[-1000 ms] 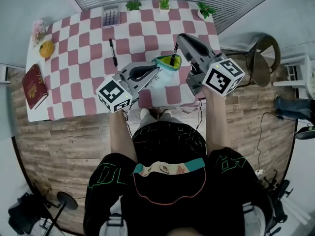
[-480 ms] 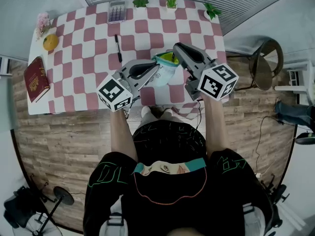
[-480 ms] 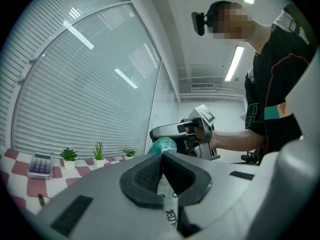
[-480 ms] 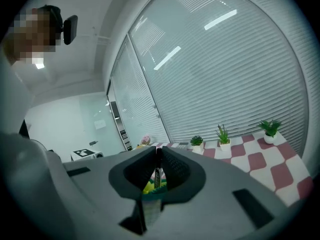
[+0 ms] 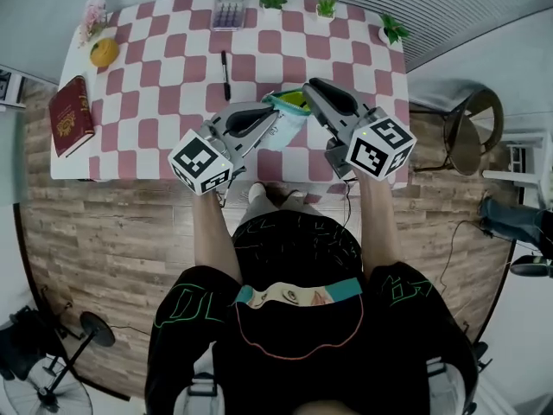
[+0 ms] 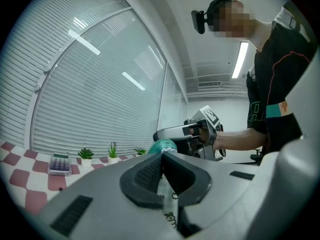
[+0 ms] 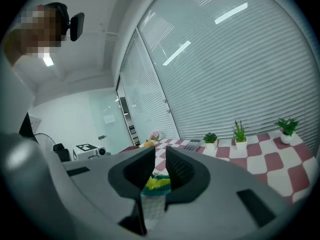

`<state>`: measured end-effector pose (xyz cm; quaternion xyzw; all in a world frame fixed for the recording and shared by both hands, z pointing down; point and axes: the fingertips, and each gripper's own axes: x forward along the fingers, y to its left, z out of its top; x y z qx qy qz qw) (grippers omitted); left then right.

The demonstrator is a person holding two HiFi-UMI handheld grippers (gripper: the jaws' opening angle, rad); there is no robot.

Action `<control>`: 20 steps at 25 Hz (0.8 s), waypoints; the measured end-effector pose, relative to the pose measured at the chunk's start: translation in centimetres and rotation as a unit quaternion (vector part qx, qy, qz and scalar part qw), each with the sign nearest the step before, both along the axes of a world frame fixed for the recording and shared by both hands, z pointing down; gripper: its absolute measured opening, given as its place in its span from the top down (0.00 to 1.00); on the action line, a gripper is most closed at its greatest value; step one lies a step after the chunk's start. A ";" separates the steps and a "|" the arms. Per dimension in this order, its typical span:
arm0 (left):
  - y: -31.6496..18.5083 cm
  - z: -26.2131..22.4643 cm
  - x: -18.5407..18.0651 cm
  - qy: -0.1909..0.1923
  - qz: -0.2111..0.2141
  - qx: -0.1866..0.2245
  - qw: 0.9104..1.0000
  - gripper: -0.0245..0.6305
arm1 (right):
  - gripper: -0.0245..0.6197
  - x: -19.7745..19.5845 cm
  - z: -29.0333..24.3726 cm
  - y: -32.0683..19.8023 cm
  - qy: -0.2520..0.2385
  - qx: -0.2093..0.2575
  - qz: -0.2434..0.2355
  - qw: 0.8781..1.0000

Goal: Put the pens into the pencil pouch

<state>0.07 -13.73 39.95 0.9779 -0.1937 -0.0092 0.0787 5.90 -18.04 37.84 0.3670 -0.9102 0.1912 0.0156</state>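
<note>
A teal pencil pouch (image 5: 290,118) with a yellow-green rim is held off the checkered table (image 5: 164,102). My left gripper (image 5: 273,118) is shut on the pouch's pale fabric (image 6: 168,204), which runs between its jaws (image 6: 161,156). My right gripper (image 5: 308,88) hangs over the pouch mouth (image 7: 157,183). Its jaws (image 7: 160,160) have just been opening, stand a little apart, and have nothing between the pads. One black pen (image 5: 225,74) lies on the table beyond the pouch. No pen shows at the pouch mouth.
At the table's far edge stand a calculator (image 5: 229,11) and three small potted plants (image 5: 326,7). A red book (image 5: 71,115), an orange (image 5: 104,52) and pink flowers (image 5: 93,13) are at the left end. A stool (image 5: 471,128) stands right of the table.
A second ago a black pen stood upright in the pouch mouth under the right gripper; it is now out of sight. The right gripper has sunk closer to the pouch.
</note>
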 end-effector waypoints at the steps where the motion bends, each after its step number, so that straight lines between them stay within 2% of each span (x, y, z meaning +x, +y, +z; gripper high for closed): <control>1: 0.0 0.0 -0.3 -0.001 -0.005 0.000 1.000 0.96 | 0.88 -0.2 0.0 -0.1 -0.001 0.000 -0.002 1.000; 5: 0.2 0.1 -2.0 -0.002 -0.027 -0.001 1.000 0.97 | 0.89 -1.2 0.1 -0.8 0.001 -0.005 -0.006 1.000; 11: 0.4 0.2 -5.4 -0.005 -0.065 -0.003 0.998 0.96 | 0.95 -3.4 0.9 -2.4 0.005 -0.019 -0.010 1.000; 20: 1.2 0.5 -11.0 -0.002 -0.126 -0.009 0.992 0.96 | 0.96 -8.8 4.6 -5.4 0.080 -0.073 -0.037 0.993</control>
